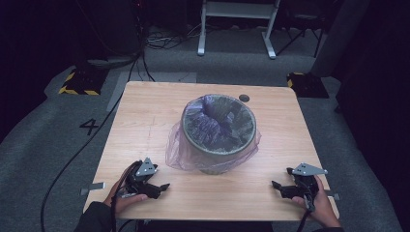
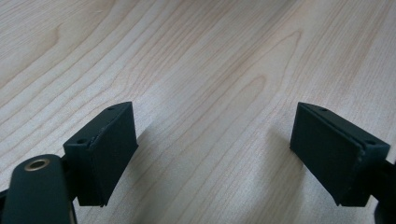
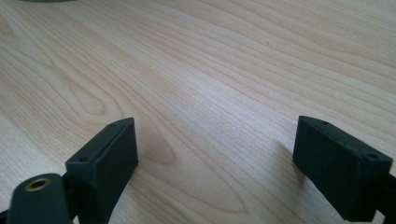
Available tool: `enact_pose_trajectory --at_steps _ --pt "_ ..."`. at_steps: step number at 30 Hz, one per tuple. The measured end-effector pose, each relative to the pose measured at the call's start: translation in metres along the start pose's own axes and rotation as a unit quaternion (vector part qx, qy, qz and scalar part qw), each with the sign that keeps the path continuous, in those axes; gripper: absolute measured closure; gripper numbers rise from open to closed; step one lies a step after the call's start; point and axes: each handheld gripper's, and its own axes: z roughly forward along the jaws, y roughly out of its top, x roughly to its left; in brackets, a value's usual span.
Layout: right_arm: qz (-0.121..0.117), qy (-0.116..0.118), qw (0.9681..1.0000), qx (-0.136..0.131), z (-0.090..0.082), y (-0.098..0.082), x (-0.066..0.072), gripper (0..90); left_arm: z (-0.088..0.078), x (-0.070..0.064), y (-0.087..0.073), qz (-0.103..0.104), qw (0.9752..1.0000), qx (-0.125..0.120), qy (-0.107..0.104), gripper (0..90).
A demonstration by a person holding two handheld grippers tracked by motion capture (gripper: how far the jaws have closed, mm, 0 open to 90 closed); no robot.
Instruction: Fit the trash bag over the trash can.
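Bin (image 1: 218, 133): a round grey bin stands upright at the middle of the tabletop (image 1: 145, 116), well apart from both claws.
Liner (image 1: 180, 151): a thin purple plastic bag lines the bin; its edge is folded over the rim and spills down the outside, spreading on the wood at the bin's near-left foot.
Left claw (image 1: 162, 187): near-left of the bin, close to the tabletop's near edge, held in the person's left hand (image 1: 126, 197); released, jaws spread wide with bare wood between them.
Right claw (image 1: 276, 186): near-right of the bin, also by the near edge, in the right hand (image 1: 320, 202); released, jaws wide apart, nothing between the pads.
High view: shows bin, liner, both hands and the dark cable hole (image 1: 244, 98) beyond the bin, at the far edge.
Left gripper view: the claw (image 2: 215, 135) looks low over wood grain; the bin is out of its frame.
Right gripper view: the claw (image 3: 215, 140) over the same grain, with a green-grey sliver (image 3: 44, 1) at the top left edge; whether that is the bin's foot I cannot tell.
Beyond the bin: grey carpet (image 1: 43, 140) with a black "4" (image 1: 89, 126) to the left.
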Motion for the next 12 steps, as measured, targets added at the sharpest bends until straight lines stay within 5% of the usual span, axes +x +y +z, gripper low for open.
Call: enact_pose_trajectory --at_steps 12 --pt "0.000 0.000 1.0000 0.000 0.0000 0.0000 -0.0001 14.0 0.0002 0.0003 0.0002 0.001 1.0000 0.000 -0.001 14.1"
